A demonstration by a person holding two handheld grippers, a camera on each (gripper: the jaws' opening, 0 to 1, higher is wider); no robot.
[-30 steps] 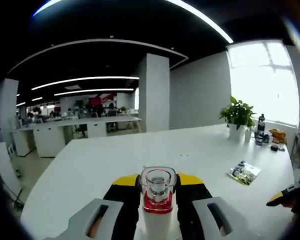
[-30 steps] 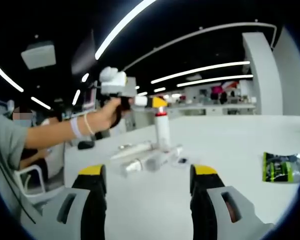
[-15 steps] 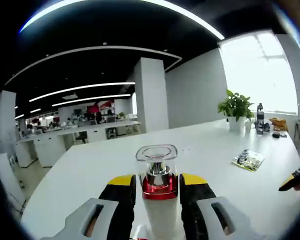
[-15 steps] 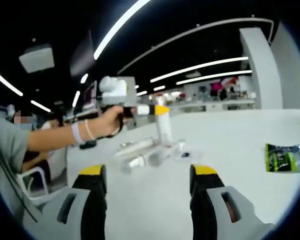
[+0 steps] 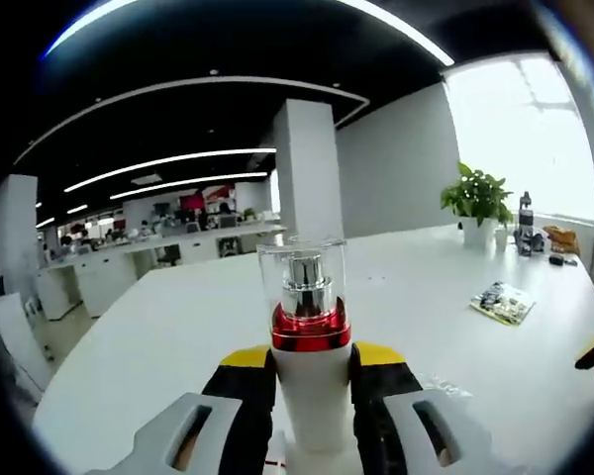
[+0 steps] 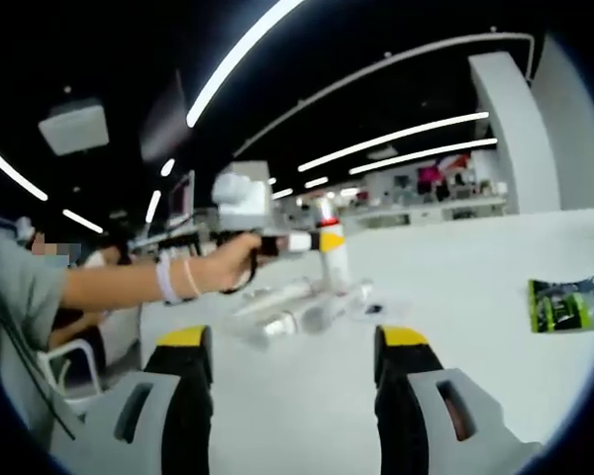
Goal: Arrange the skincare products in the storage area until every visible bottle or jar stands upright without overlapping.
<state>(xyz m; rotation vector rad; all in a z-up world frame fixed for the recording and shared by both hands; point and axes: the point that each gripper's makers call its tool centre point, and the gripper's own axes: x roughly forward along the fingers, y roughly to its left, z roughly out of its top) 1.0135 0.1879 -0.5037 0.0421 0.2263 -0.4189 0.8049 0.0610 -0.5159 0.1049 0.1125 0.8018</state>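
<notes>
A white cylindrical pump bottle with a glossy red metallic collar and a clear plastic cap (image 5: pixel 303 336) is being gripped upright between the yellow-tipped black jaws of the left hand-held gripper (image 5: pixel 308 374), which are closed against its smooth white body just below the collar. A silvery pump head is being shown through the transparent, rounded-square cap. In the right gripper view the same bottle (image 6: pixel 331 259) is being held standing on the matte white table (image 6: pixel 455 297), clamped at its neck by the left hand-held gripper (image 6: pixel 317 241), whose handle is being grasped by a person's hand (image 6: pixel 234 265) wearing a pale wristband.

At the foot of the upright bottle, several long white and silvery tubes and bottles (image 6: pixel 302 307) are lying flat on the table, side by side and touching one another; their exact number cannot be told. A flat green and black glossy packet (image 6: pixel 567 303) is lying well apart from them, and it is also seen in the left gripper view (image 5: pixel 505 301).

The right hand-held gripper (image 6: pixel 293 348) is being held released, its jaws wide apart with nothing between them. A leafy green plant in a white pot (image 5: pixel 479 203) is standing at the far table edge near the bright window.
</notes>
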